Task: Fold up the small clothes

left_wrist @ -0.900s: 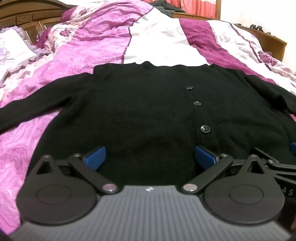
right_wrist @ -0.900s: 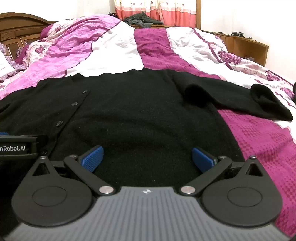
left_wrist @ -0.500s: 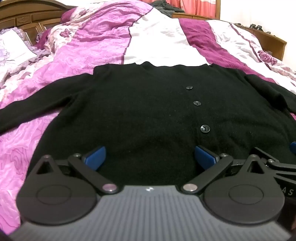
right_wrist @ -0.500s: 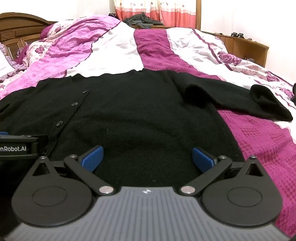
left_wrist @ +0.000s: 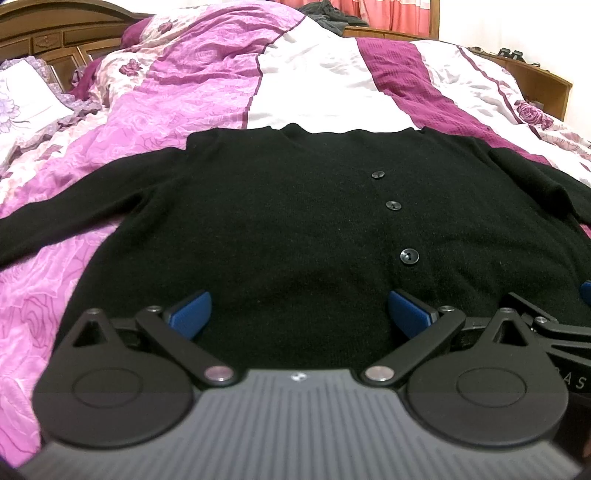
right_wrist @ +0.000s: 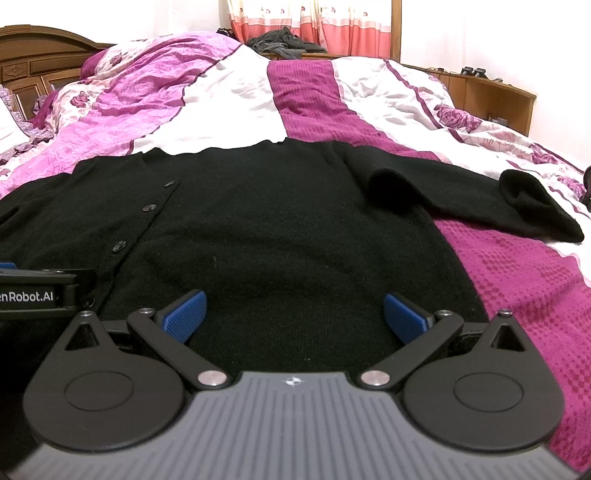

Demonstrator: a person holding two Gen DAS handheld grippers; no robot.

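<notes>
A black buttoned cardigan [left_wrist: 295, 206] [right_wrist: 288, 221] lies flat and face up on the bed, collar away from me. Its left sleeve [left_wrist: 74, 206] stretches out to the left. Its right sleeve [right_wrist: 480, 199] runs off to the right with the cuff bunched up. My left gripper [left_wrist: 299, 314] hovers open over the hem, left of the button line [left_wrist: 408, 255]. My right gripper [right_wrist: 293, 314] is open too, over the hem on the right half. Neither holds any cloth. Each gripper's side shows at the edge of the other's view.
The pink, white and purple quilt [left_wrist: 314, 81] [right_wrist: 517, 266] covers the whole bed. A wooden headboard [left_wrist: 55, 29] stands at the far left, a wooden shelf [right_wrist: 491, 96] at the far right. Dark clothes [right_wrist: 284, 42] lie heaped by the curtain.
</notes>
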